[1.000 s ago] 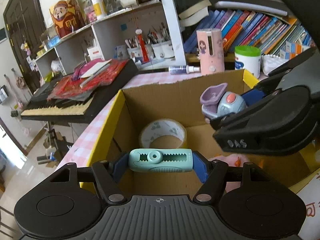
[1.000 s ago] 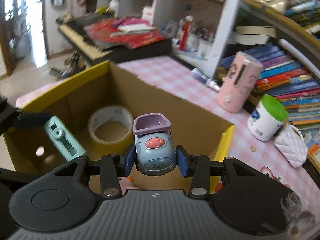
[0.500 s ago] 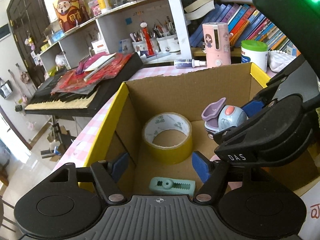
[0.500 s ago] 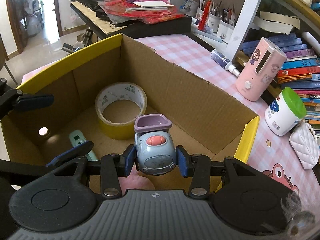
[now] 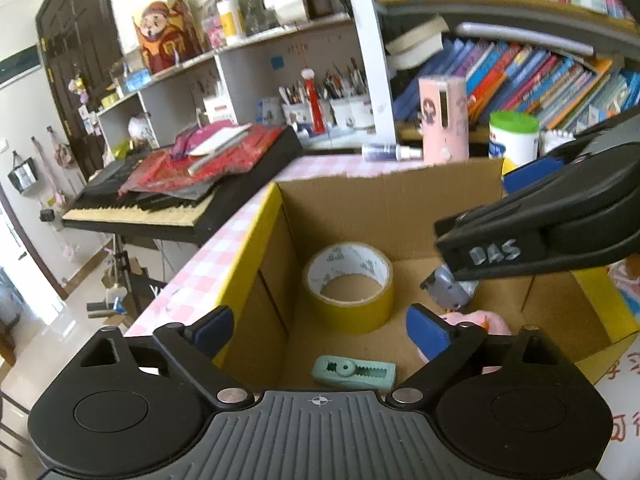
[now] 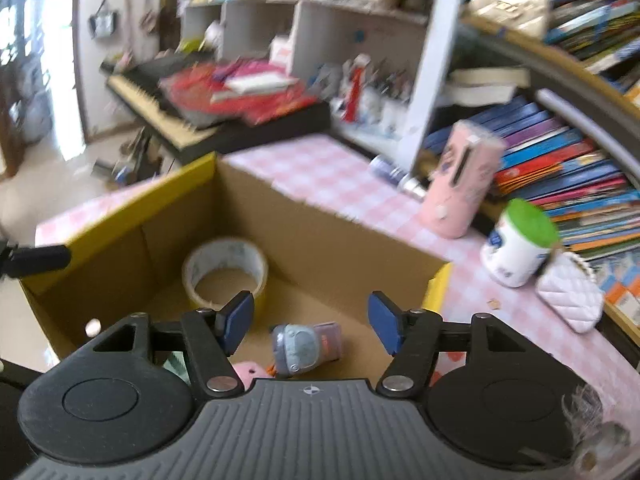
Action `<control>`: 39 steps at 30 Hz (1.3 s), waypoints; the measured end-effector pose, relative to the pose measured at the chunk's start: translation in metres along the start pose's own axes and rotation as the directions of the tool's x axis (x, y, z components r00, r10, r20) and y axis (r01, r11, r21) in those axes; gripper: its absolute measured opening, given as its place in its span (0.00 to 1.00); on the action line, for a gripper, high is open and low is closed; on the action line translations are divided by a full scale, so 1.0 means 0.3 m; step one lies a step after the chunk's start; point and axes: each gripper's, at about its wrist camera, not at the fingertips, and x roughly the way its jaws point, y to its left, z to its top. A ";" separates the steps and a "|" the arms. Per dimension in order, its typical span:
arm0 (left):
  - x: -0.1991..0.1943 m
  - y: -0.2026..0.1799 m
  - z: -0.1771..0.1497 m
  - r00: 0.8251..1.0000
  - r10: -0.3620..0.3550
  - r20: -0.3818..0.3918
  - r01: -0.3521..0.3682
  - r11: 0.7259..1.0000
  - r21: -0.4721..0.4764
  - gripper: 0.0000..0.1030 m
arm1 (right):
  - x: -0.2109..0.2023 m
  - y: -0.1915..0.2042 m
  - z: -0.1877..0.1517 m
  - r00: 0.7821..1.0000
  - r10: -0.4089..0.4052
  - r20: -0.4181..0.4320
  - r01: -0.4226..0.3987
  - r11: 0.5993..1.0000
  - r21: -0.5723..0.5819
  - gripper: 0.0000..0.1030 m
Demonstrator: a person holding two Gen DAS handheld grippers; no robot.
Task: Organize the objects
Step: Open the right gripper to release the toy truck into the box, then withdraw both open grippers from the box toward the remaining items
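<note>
Inside the cardboard box [image 5: 384,208] four things lie on the floor of it: one roll of yellow tape [image 5: 349,286], one green toothed clip [image 5: 354,372], one blue and purple toy car [image 6: 306,344] and one soft pink toy [image 5: 478,320]. One box, two tongs. The green clip lies flat, low between the two blue pads of the left tongs [image 5: 320,330] but below them and not touched. The left tongs are spreading wide and hold nothing. The toy car lies tipped on its side in the right wrist view, below and between the blue pads of the right tongs [image 6: 310,320], apart from both pads. The right tongs are spreading too and hold nothing. The pink toy sits just beside the car, near the front wall. The tape roll stands flat near the back wall, apart from the clip. Both tongs point down into the box from above its front edge, the right one crossing over the right side in the left wrist view. The box stands on a pink checked bench [image 6: 320,168].
</note>
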 end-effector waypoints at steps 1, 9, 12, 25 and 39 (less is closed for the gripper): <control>-0.012 0.006 -0.001 1.000 -0.001 0.007 0.001 1.000 -0.006 0.93 | -0.022 -0.003 0.000 1.000 -0.009 0.015 0.009 1.000 0.017 0.61; -0.115 0.061 -0.020 0.997 0.021 0.077 -0.017 0.998 -0.057 0.97 | -0.196 -0.005 -0.036 0.986 -0.135 0.097 0.118 0.980 0.160 0.67; -0.153 0.080 -0.033 0.995 0.032 0.097 -0.025 0.997 -0.071 0.97 | -0.260 0.001 -0.072 0.972 -0.202 0.122 0.176 0.964 0.200 0.71; -0.281 0.127 -0.176 0.996 0.010 0.083 -0.004 0.997 -0.072 0.98 | -0.436 0.092 -0.297 0.930 -0.364 0.057 0.334 0.898 0.286 0.74; -0.368 0.158 -0.339 1.000 0.001 -0.028 -0.002 0.999 -0.038 0.98 | -0.510 0.258 -0.488 0.912 -0.404 -0.075 0.408 0.874 0.265 0.84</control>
